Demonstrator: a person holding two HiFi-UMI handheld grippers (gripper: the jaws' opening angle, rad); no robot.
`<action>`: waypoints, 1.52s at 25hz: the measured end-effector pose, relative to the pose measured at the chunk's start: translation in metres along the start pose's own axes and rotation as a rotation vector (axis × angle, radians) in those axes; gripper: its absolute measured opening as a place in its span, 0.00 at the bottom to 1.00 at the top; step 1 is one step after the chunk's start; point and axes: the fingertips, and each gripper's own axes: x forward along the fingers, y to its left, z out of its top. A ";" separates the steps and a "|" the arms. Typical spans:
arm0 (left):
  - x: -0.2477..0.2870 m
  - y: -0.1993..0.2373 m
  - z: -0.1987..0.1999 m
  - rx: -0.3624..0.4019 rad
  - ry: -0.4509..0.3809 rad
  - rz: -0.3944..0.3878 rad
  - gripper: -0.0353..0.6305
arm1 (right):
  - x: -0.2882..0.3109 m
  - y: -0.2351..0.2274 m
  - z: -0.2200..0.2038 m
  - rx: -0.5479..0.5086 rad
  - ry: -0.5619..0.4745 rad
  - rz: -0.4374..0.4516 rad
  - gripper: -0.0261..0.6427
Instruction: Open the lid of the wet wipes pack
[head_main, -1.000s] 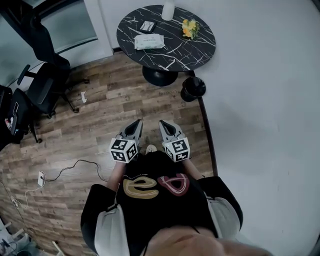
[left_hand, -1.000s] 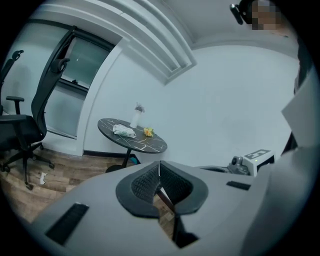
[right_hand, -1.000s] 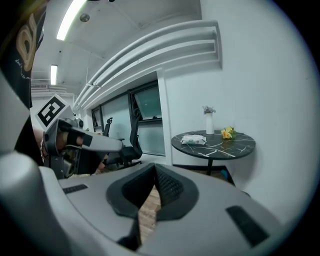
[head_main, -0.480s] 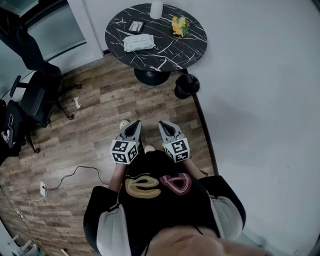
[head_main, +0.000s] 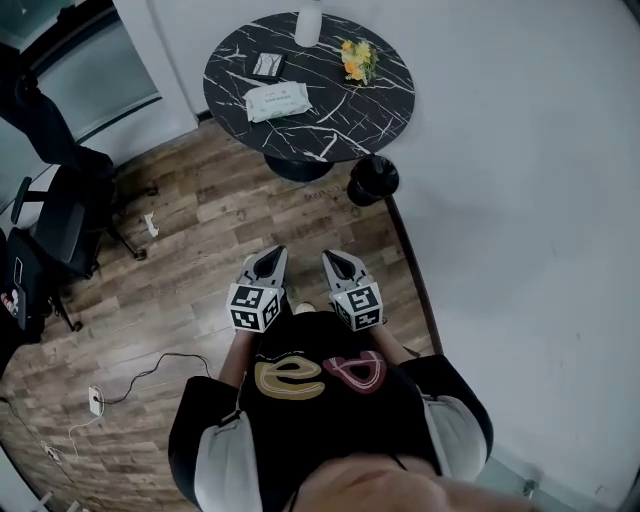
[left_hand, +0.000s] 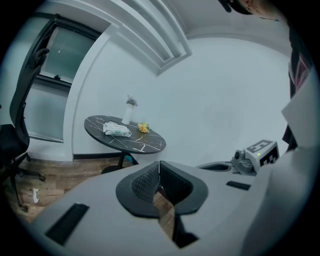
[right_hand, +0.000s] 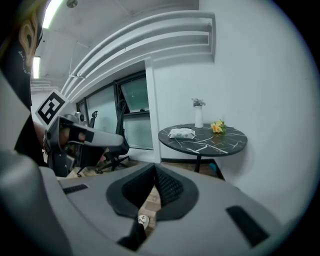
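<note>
A white wet wipes pack (head_main: 277, 101) lies flat on the round black marble table (head_main: 365, 125), far ahead of both grippers; its lid looks closed. The pack also shows small in the left gripper view (left_hand: 116, 130) and the right gripper view (right_hand: 181, 132). My left gripper (head_main: 276, 253) and right gripper (head_main: 330, 256) are held side by side close to the person's chest, over the wooden floor, well short of the table. Both are shut with their tips touching and nothing between them.
On the table stand a white vase (head_main: 308, 24), yellow flowers (head_main: 357, 59) and a small dark card (head_main: 266, 66). A black bin (head_main: 373, 180) sits by the table foot against the white wall. Office chairs (head_main: 55, 215) stand at the left; a cable (head_main: 150, 370) lies on the floor.
The table and pack have drifted lower and leftward in the head view, so the person has stepped closer. Both grippers stay shut, side by side.
</note>
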 end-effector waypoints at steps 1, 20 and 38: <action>0.004 0.008 0.004 -0.005 0.006 -0.004 0.08 | 0.007 -0.001 0.004 0.008 -0.004 -0.003 0.06; 0.068 0.145 0.086 0.061 0.047 -0.103 0.08 | 0.145 -0.017 0.085 0.046 -0.052 -0.160 0.06; 0.085 0.201 0.120 0.068 0.042 -0.087 0.08 | 0.199 -0.032 0.127 0.062 -0.094 -0.190 0.06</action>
